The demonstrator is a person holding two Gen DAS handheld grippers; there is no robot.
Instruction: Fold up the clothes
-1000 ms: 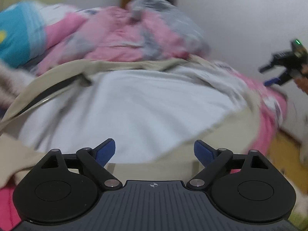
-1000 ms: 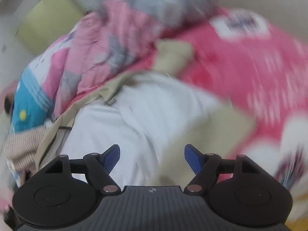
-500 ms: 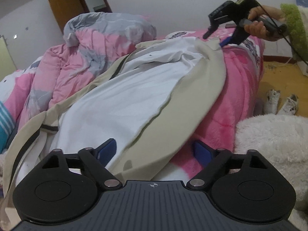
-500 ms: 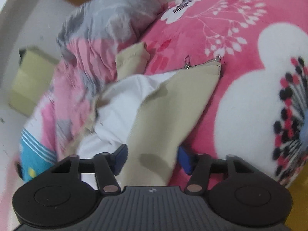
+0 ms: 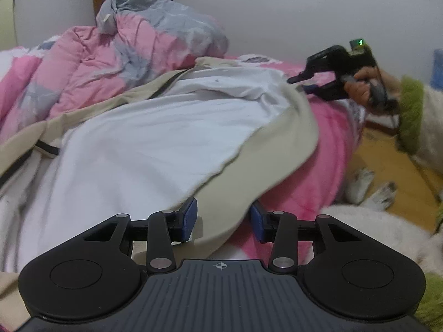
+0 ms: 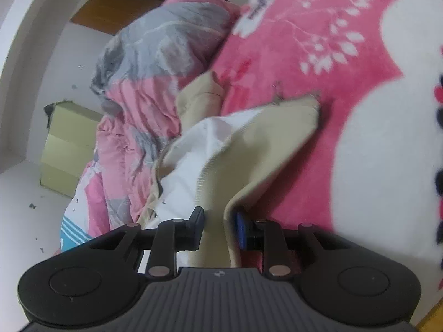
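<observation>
Beige white-lined jacket (image 5: 155,144) spread lining-up on pink floral bed blanket (image 6: 346,88); left gripper (image 5: 223,218) and right gripper (image 6: 220,228) half-closed around beige edge, likely for folding.

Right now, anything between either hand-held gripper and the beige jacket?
Nothing visible. The left hand-held gripper already has the beige jacket hem between its fingers, and the right hand-held gripper has the jacket's edge between its own. Both jaws look partly closed around fabric; a firm pinch cannot be confirmed.

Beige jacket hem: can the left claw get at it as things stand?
Probably yes. The beige jacket hem already lies between the left claw fingers, which stand apart; nothing blocks closing.
</observation>
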